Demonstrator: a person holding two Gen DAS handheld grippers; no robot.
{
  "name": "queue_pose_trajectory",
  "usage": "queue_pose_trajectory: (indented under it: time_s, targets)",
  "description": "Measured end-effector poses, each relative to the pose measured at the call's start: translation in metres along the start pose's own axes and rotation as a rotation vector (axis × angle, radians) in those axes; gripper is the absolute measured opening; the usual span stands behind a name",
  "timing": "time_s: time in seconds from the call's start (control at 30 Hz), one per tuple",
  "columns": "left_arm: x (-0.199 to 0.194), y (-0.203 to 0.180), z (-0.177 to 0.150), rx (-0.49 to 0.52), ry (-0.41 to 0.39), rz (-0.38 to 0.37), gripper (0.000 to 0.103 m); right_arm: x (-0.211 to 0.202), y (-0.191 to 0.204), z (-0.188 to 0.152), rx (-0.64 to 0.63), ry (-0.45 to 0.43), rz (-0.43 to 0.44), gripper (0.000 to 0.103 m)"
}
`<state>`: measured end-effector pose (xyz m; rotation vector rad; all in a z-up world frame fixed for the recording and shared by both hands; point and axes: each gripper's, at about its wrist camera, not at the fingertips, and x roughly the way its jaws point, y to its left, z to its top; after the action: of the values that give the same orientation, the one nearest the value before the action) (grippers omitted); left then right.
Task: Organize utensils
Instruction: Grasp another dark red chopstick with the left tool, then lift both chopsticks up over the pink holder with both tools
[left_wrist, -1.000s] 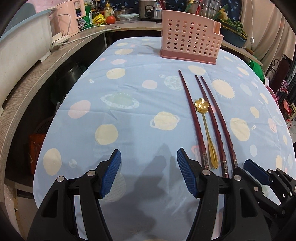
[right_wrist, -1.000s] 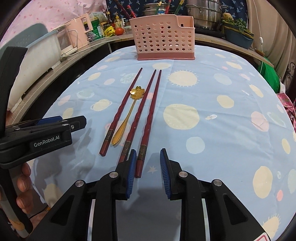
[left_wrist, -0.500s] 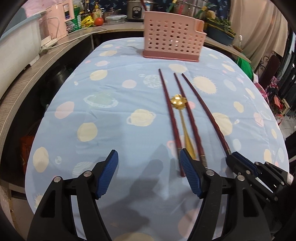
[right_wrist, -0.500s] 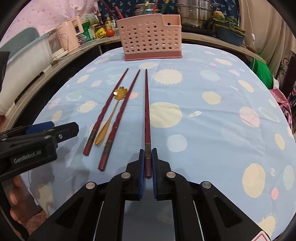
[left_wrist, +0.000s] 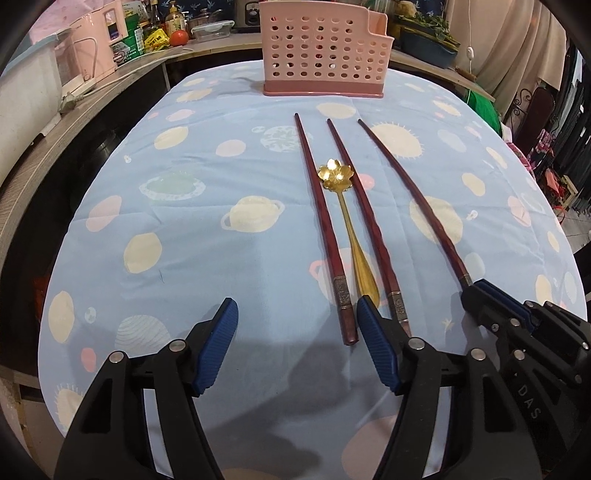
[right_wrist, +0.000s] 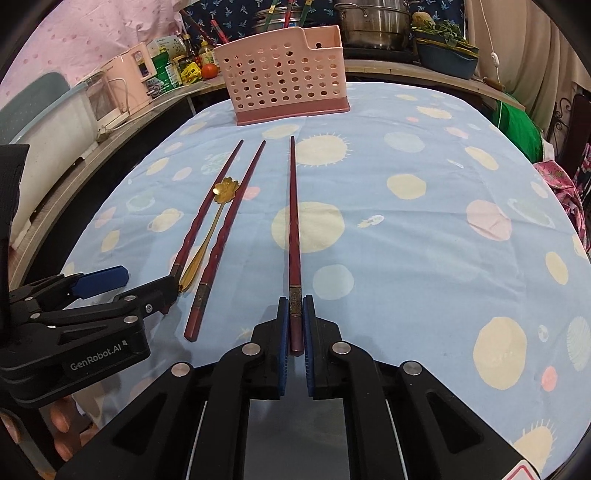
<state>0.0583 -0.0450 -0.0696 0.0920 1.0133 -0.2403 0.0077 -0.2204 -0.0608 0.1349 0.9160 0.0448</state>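
Right wrist: chopstick (right_wrist: 294, 236) newly clamped

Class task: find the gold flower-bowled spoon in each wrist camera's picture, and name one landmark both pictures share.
Left wrist: gold spoon, centre, between two dark red chopsticks.
Right wrist: gold spoon, left of centre, between the same two.
Shared landmark: pink perforated basket at the table's far end.

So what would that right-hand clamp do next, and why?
Probably lift the chopstick it is shut on, then carry it toward the pink basket. The right gripper pinches its thick end, and its length looks to lie on the tablecloth, apart from the others.
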Motion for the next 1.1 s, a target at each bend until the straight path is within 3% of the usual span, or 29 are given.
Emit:
queue_pose_trajectory:
  time_s: [0.1, 0.2, 0.5, 1.1]
  targets:
    - [0.001, 0.0, 0.001, 0.005, -0.007, 0.015, 0.063, 0.0, 0.0, 0.0, 0.001, 0.0, 0.001, 0.007]
    - [0.002, 0.001, 0.004, -0.001, -0.012, 0.019, 0.056, 0.0, 0.0, 0.0, 0.0, 0.0, 0.0, 0.007]
    - [0.0, 0.007, 0.007, -0.019, -0.012, -0.017, 0.008, 0.0, -0.001, 0.0, 0.001, 0.001, 0.002, 0.007]
    - [-0.028, 0.011, 0.016, -0.04, -0.047, -0.025, 0.007, -0.031, 0.001, 0.013, 0.016, -0.073, 0.018, 0.007]
